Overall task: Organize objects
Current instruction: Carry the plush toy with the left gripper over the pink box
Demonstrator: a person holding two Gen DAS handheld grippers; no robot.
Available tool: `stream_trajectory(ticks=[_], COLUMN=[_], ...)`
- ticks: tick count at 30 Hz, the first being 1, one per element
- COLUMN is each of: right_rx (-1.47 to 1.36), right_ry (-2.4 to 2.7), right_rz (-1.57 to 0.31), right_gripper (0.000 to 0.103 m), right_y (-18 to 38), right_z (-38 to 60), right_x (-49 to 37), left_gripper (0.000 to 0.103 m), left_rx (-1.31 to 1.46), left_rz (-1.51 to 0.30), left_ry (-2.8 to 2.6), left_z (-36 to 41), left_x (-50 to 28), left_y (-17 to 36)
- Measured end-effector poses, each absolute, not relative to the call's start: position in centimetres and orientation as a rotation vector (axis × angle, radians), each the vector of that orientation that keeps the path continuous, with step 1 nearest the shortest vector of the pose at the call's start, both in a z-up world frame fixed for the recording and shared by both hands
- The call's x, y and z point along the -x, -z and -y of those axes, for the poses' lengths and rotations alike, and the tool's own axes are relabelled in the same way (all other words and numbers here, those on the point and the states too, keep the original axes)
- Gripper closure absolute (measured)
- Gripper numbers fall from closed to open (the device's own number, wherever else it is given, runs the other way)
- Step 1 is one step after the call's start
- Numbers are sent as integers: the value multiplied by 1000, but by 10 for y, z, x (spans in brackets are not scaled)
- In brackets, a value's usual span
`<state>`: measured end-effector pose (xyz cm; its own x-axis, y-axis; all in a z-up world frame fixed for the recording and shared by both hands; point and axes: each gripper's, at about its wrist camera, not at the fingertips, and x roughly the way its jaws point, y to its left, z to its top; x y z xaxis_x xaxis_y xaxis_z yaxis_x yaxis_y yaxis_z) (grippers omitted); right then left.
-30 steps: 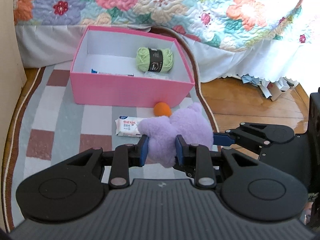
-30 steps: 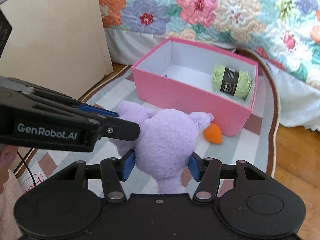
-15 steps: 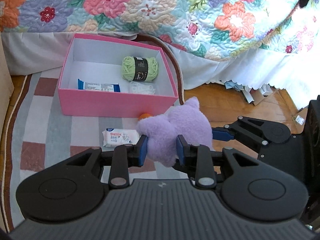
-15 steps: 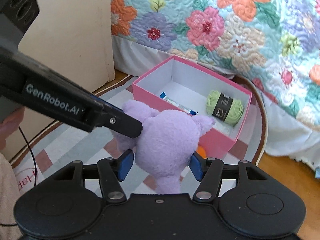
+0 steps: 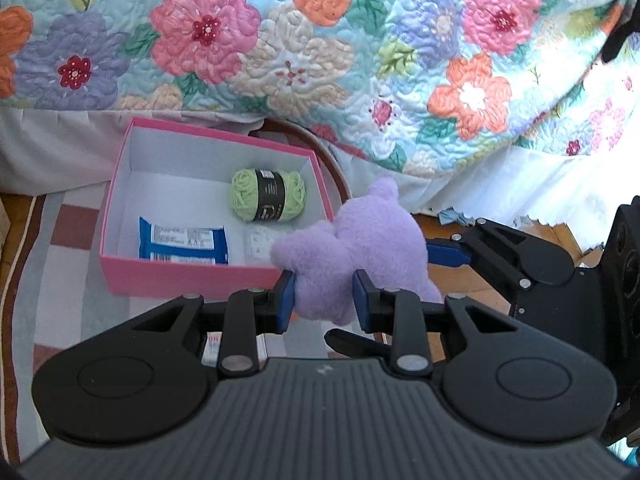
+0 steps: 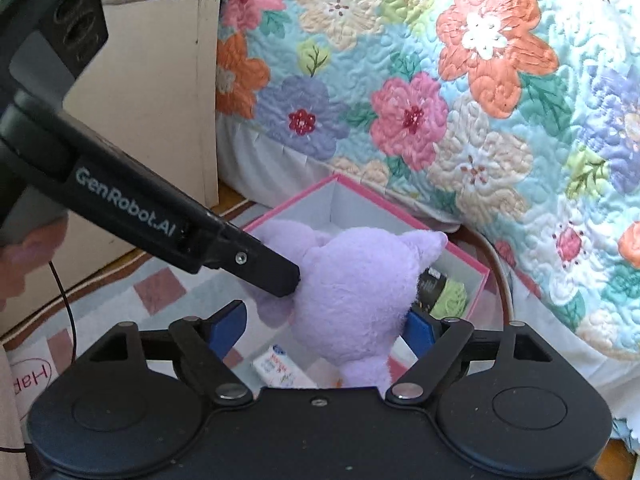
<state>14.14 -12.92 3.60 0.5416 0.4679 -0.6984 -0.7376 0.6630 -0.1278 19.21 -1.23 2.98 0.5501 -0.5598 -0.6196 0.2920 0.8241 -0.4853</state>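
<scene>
A purple plush toy [image 5: 352,248] hangs in the air, held from two sides, near the right end of the pink box [image 5: 184,276]. My left gripper [image 5: 323,300] is shut on its lower lobe. My right gripper [image 6: 324,326] has wider jaws around the plush body [image 6: 352,292]; the left pad stands apart from it. The box holds a green yarn ball [image 5: 267,195], a blue wipes pack [image 5: 182,244] and a small clear packet [image 5: 260,242]. The box also shows in the right wrist view [image 6: 360,196].
A white tissue pack [image 6: 280,368] lies on the checked rug [image 5: 60,264] below the plush. A floral quilted bed [image 5: 320,48] stands behind the box. A beige cabinet [image 6: 152,100] stands at the left. Wooden floor [image 5: 452,280] lies to the right.
Both grippers have lifted the plush higher and carried it toward the pink box. The right gripper's jaws have opened wider around it. The orange ball is now hidden below.
</scene>
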Motion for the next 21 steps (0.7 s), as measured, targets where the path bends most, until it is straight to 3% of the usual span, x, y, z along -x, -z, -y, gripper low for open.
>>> stream_trajectory(ticks=[15,21], right_rx=[211,131], right_ry=[-817,-798], right_rz=[-816,-885], right_gripper=[18,36], right_y=[-17,11], right_z=[143,142], right_x=[-233,-268], left_gripper=[75,75], left_rx=[342,339], left_rz=[-875,-899], left_ry=[506,464], left_z=[20,14], left_x=[-264,-296], left_y=[-11,4])
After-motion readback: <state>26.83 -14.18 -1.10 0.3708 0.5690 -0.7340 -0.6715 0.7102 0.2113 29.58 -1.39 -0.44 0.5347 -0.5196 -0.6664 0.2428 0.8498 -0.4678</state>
